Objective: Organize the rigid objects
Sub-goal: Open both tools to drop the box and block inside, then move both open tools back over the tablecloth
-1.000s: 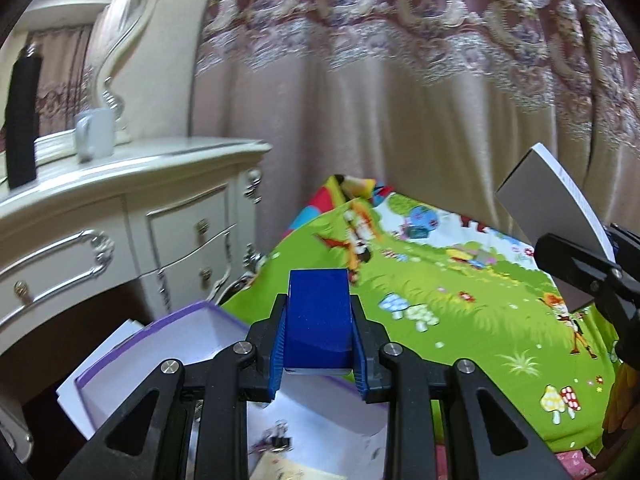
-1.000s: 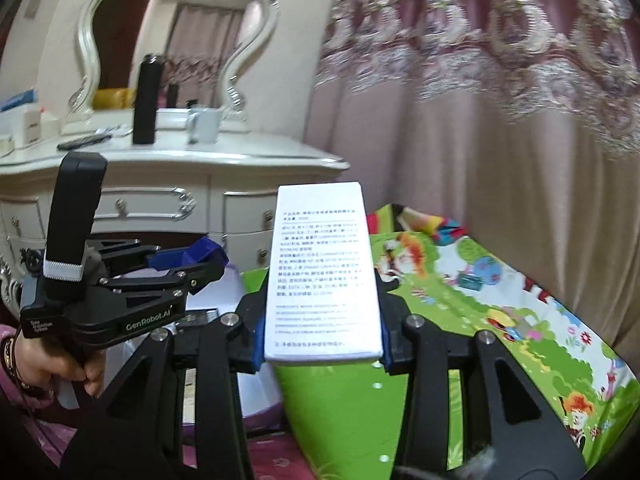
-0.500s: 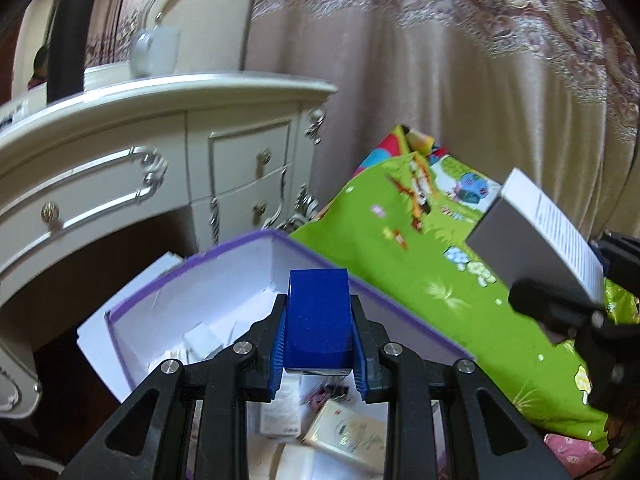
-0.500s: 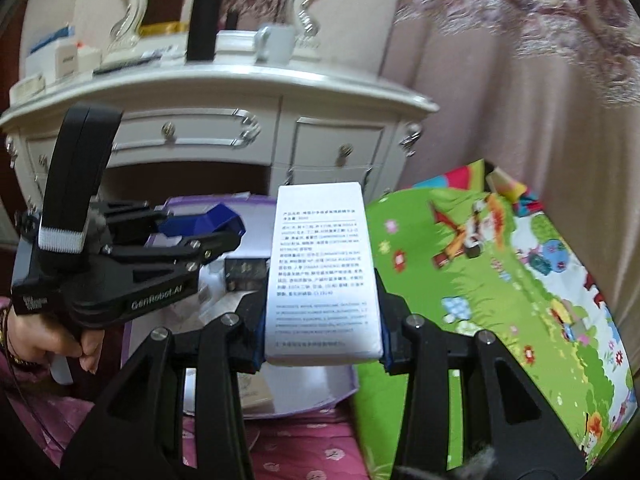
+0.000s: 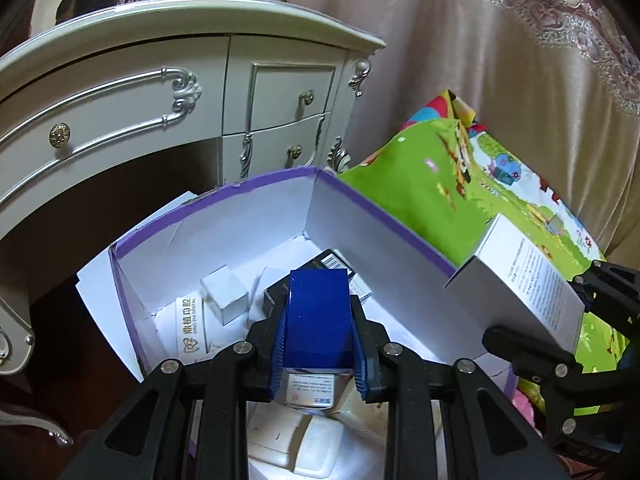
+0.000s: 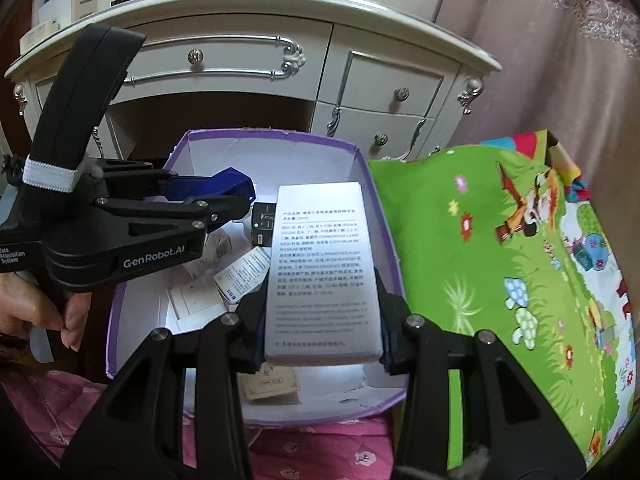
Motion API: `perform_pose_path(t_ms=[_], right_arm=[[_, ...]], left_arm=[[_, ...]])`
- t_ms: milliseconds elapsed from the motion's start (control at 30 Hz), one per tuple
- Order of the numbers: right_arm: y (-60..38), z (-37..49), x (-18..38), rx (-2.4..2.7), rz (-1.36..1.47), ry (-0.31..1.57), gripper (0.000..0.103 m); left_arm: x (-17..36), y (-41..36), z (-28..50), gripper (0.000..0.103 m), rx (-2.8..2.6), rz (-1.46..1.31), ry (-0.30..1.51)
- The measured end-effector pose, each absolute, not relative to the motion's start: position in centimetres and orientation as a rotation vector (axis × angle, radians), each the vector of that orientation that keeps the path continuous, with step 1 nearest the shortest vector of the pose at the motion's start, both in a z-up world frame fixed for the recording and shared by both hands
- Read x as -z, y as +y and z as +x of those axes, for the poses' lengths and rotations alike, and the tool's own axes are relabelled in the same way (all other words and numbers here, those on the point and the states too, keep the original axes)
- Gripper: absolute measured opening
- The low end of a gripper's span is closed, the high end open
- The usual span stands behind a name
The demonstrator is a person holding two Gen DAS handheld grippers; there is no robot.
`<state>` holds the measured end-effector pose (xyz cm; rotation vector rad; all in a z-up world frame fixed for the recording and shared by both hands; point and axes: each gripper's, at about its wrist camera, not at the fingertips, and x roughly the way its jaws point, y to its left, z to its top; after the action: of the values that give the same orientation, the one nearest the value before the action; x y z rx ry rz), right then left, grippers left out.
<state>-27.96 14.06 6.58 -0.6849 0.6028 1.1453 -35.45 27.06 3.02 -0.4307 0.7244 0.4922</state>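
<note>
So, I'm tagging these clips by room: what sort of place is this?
Most likely a bedroom: an ornate white dressing table with drawers, a heavy patterned curtain, and pink floral bedding under the purple-edged box.

There are 2 grippers, the left gripper (image 5: pixel 318 320) and the right gripper (image 6: pixel 322 304), and each holds 1 box: 1 blue box (image 5: pixel 318 312) and 1 white printed box (image 6: pixel 322 276). Below them stands 1 purple-rimmed carton (image 6: pixel 276 135) holding several small boxes, too jumbled to count exactly. Behind it is 1 white dressing table (image 6: pixel 256 20), showing 3 drawers with 4 round knobs, and beside it lies 1 green cartoon mat (image 6: pixel 480 260).
</note>
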Motion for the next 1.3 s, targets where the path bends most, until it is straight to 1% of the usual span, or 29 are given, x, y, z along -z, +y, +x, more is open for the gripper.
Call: perform_pose_path(t_ms=[133,167,200,233,267,300,433,567,633,700,867,1033,1133,1167,1233,1300], right_arm=[[14.0,-27.3,-5.9,-1.175,-0.635,0.638,0.046],[13.8,-27.2,-5.8,-1.186,-0.624,0.647,0.048],[13.6,-26.8,-5.6,-1.208,-0.604,0.664,0.056],[13.3,-26.6,-5.5,-1.215,-0.588,0.670,0.069],[13.0,-26.4,-5.5,-1.213,-0.573,0.669,0.074],[12.3,-25.9,-5.6,-1.202,-0.546,0.666,0.078],[8.5,-22.5,-6.0,-1.134,-0.420,0.700,0.079],[3.5,-18.3,-6.0,-1.020,-0.276,0.745,0.082],[-0.2,-15.8,-5.7,-0.920,-0.212,0.758,0.084],[-3.8,-13.4,-5.3,-0.813,-0.175,0.763,0.087],[-11.9,-6.4,-3.7,-0.527,-0.066,0.855,0.087],[-17.1,1.9,-2.5,-0.371,0.030,0.934,0.087],[-18.6,6.3,-1.8,-0.314,0.159,0.963,0.087],[-18.6,8.2,-1.7,-0.285,0.191,0.963,0.087],[-17.9,11.4,-1.4,-0.254,0.207,0.962,0.087],[-16.8,14.4,-1.1,-0.234,0.213,0.948,0.090]], left_arm=[[-2.7,27.4,-35.3,0.030,-0.535,-0.419,0.747],[-2.7,27.5,-35.1,0.035,-0.571,-0.412,0.762],[-2.7,27.7,-34.9,0.055,-0.594,-0.407,0.772],[-2.7,27.8,-34.8,0.082,-0.626,-0.399,0.782],[-2.9,27.9,-34.7,0.090,-0.650,-0.391,0.782],[-3.1,27.9,-34.8,0.092,-0.682,-0.375,0.769],[-4.1,27.5,-34.1,0.092,-0.694,-0.360,0.734],[-5.0,25.6,-30.7,0.093,-0.555,-0.389,0.719],[-5.2,23.6,-27.6,0.099,-0.460,-0.362,0.736],[-5.1,20.8,-23.0,0.102,-0.319,-0.320,0.753],[-3.6,12.7,-9.6,0.102,-0.044,-0.142,0.837],[-2.0,8.0,0.7,0.102,-0.050,0.019,0.857],[-0.5,7.9,3.6,0.102,-0.085,0.062,0.897],[0.1,8.3,4.3,0.103,-0.084,0.034,0.947],[0.2,9.9,4.4,0.103,-0.049,-0.068,0.958],[0.2,10.7,3.9,0.103,-0.065,-0.104,0.942]])
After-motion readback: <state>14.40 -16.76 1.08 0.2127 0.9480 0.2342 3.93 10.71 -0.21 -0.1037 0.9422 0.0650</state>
